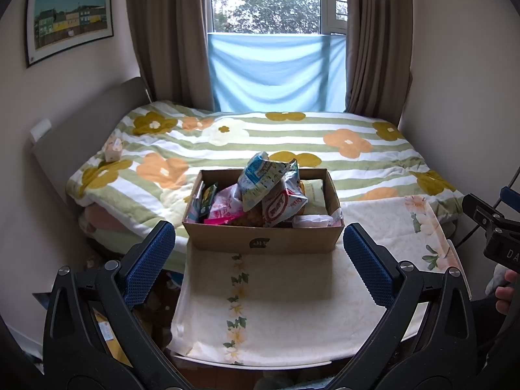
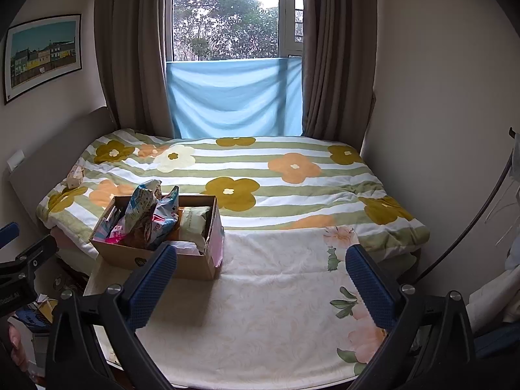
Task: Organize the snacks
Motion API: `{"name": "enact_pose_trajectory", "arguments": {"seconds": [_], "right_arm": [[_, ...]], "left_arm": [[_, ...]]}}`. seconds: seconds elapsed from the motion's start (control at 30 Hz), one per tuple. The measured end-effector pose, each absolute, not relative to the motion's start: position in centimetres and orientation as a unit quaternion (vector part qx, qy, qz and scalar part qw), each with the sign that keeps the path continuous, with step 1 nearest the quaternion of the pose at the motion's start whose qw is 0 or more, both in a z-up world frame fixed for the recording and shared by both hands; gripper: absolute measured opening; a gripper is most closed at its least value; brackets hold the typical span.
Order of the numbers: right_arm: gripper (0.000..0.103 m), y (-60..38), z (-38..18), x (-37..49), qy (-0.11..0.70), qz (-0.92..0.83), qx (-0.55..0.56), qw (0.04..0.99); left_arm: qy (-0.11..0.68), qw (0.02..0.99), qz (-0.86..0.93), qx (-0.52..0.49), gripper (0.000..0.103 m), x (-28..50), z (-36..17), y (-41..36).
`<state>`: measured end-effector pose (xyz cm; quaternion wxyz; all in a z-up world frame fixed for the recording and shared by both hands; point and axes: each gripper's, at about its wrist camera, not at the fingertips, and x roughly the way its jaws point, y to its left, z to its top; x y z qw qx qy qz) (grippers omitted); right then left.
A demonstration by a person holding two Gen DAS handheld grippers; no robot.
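The left gripper has its two blue-padded fingers spread wide, with nothing between them and touching nothing; it hangs above the cream floral cloth, and the cardboard box sits framed in the gap ahead of the fingertips. The right gripper is spread just as wide and also bare, hovering over the open stretch of the same cloth to the right of the box; its left finger overlaps the box's near corner in the view, though whether they touch cannot be told.

The box stands on the cloth against the edge of the flowered quilt and is heaped with snack packets: a pale blue-and-white bag sticks up highest, a silver-and-red bag leans beneath it, a pink packet lies to the left, and a pale green packet stands at the right end. A small patterned carton rests on the quilt, well apart from the box
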<state>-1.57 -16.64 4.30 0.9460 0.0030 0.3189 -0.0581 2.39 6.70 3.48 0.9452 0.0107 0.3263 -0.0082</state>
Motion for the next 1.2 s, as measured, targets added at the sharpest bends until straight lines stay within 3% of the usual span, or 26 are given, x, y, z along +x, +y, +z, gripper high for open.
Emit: {"name": "enact_pose_trajectory", "arguments": {"seconds": [1.2], "right_arm": [[0.103, -16.6, 4.7, -1.9, 0.313, -0.056, 0.001, 0.948]], "left_arm": [[0.313, 0.95, 0.01, 0.015, 0.103, 0.8, 3.7, 6.1]]}}
